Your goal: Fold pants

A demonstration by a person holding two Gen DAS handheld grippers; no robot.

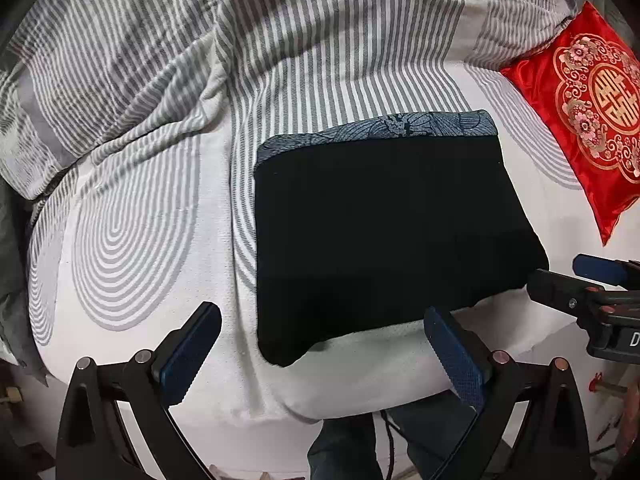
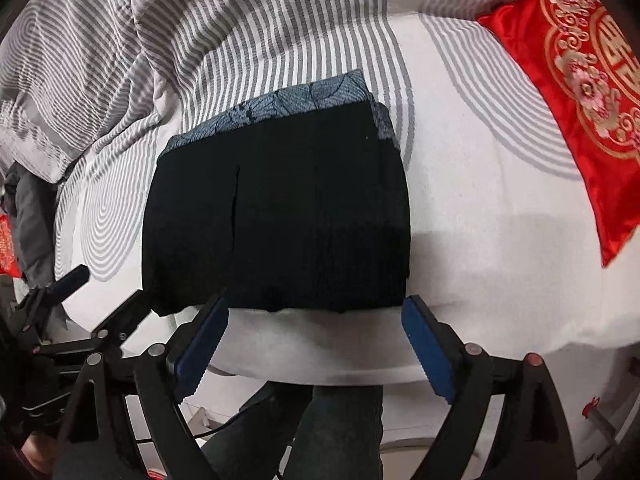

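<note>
Both grippers, left gripper (image 1: pixel 322 338) and right gripper (image 2: pixel 316 332), hang spread wide and empty above the near edge of the bed (image 1: pixel 360 392), where the pants (image 1: pixel 384 236) lie folded into a compact dark rectangle (patterned waistband far), so folding looks finished and only tidying remains.

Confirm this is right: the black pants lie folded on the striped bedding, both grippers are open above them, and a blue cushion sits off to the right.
Wrong on the colour only: the cushion is red with gold patterning, as the left wrist view shows. The rest stands.
</note>
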